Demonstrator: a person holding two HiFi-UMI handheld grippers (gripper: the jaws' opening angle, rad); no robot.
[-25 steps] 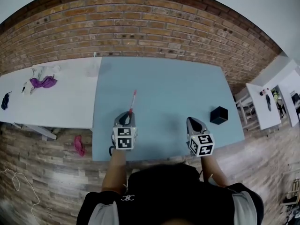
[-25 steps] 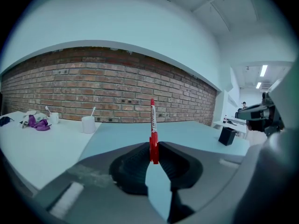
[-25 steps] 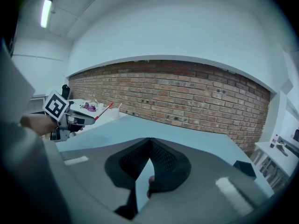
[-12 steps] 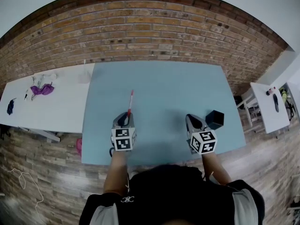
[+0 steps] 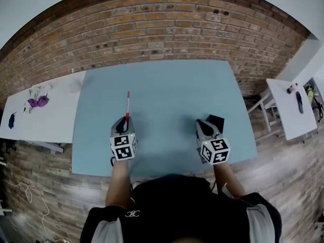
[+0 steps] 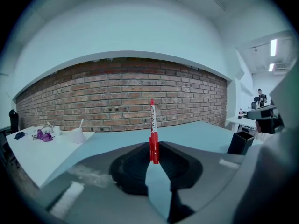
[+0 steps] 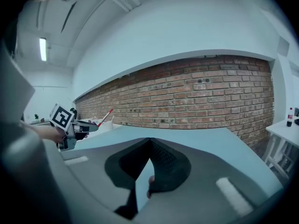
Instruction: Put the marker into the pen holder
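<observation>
A red-capped marker (image 5: 127, 105) with a white barrel sticks out forward from my left gripper (image 5: 125, 121), which is shut on its red end (image 6: 153, 146) above the blue table (image 5: 167, 90). The black pen holder (image 5: 216, 120) stands on the table's right side, partly hidden behind my right gripper (image 5: 203, 123). In the left gripper view the pen holder (image 6: 240, 143) is off to the right. My right gripper (image 7: 150, 140) has its jaws together with nothing between them; its view shows the left gripper (image 7: 70, 125) and marker (image 7: 105, 116) at the left.
A brick wall (image 5: 152, 29) runs behind the table. A white table (image 5: 40, 115) at the left carries a purple cloth (image 5: 34, 103) and small items. Another white table (image 5: 291, 108) stands at the right. The blue table's front edge (image 5: 152, 168) is just below both grippers.
Both grippers have moved rightward over the blue table. The pen holder, earlier apart from the right gripper, now sits just behind it. The marker stays gripped.
</observation>
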